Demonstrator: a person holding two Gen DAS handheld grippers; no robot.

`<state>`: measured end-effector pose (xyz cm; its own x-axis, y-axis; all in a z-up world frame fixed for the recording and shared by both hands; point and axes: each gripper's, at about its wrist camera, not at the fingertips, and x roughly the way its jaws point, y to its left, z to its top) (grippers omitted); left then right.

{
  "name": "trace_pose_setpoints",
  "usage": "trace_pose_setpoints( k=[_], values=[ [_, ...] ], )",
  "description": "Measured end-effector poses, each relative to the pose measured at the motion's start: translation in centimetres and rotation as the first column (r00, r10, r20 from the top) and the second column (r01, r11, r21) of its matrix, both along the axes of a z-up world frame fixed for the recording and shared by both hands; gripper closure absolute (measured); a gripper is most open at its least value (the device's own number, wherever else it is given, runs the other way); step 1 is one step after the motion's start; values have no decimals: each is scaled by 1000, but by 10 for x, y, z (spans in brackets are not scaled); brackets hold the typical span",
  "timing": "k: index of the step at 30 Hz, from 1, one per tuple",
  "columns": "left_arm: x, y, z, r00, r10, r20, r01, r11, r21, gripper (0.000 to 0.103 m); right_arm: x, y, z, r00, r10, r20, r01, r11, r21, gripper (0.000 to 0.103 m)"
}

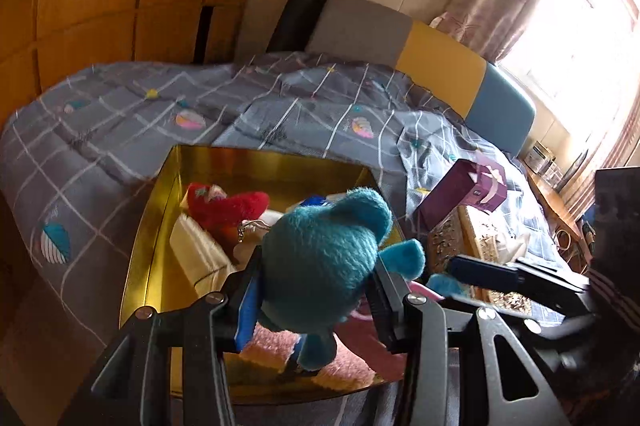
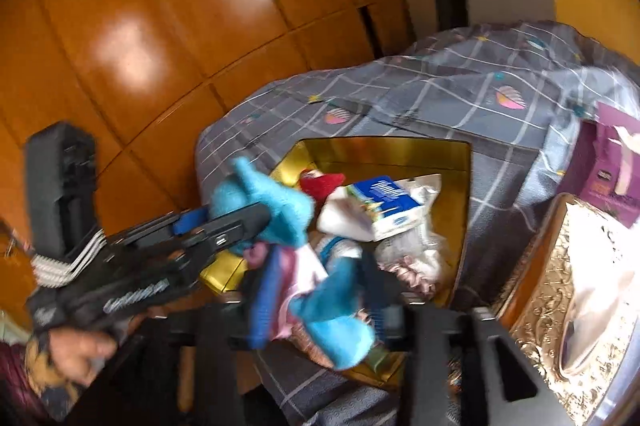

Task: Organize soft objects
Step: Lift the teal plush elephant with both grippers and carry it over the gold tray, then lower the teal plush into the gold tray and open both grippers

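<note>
Left gripper [image 1: 316, 290] is clamped on the teal plush toy [image 1: 324, 258]: both blue-lined pads press into its round fuzzy body, one on each side. The toy hangs just above the gold box [image 1: 160, 194], which sits on the grey checked bedspread [image 1: 100, 130]. Inside the box lie a red plush [image 1: 224, 206], a cream-coloured packet [image 1: 196, 250] at its left wall and some pinkish fabric underneath.

From the right wrist view, the same teal toy [image 2: 276, 210] shows in the left tool's jaws, with a hand [image 2: 76, 350] gripping that tool's handle at lower left. A teal limb [image 2: 332, 322] of the toy dangles between the right gripper [image 2: 324, 306] fingers; the jaws stand apart and the pads do not press on it, though the frame is blurred here. The box [image 2: 460, 186] also holds a blue-and-white tissue pack [image 2: 384, 206] and crumpled clear plastic.

Beside the box on the bed: a purple tissue box [image 1: 464, 190] and an ornate gold-patterned tray [image 2: 560, 290]. Orange wooden wardrobe [image 2: 160, 26] stands behind; a grey, yellow and blue headboard [image 1: 440, 62] lines the far bed edge.
</note>
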<state>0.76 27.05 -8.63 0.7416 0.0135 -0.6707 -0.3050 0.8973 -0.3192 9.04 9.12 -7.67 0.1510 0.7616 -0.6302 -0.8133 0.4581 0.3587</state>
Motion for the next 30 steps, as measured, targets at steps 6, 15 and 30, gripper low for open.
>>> trace_pose_setpoints(
  k=[6,15,30],
  values=[
    [-4,14,-16,1000,22,-21,-24,998,-57,57,-18,39,-15,988,82,128,-57,981,-187,42],
    [-6,24,-24,996,83,-41,-82,996,29,56,-13,75,-39,988,76,134,-38,963,-267,94],
    [6,14,-50,992,88,-94,-73,985,153,45,1,101,-73,987,45,154,15,931,-365,96]
  ],
)
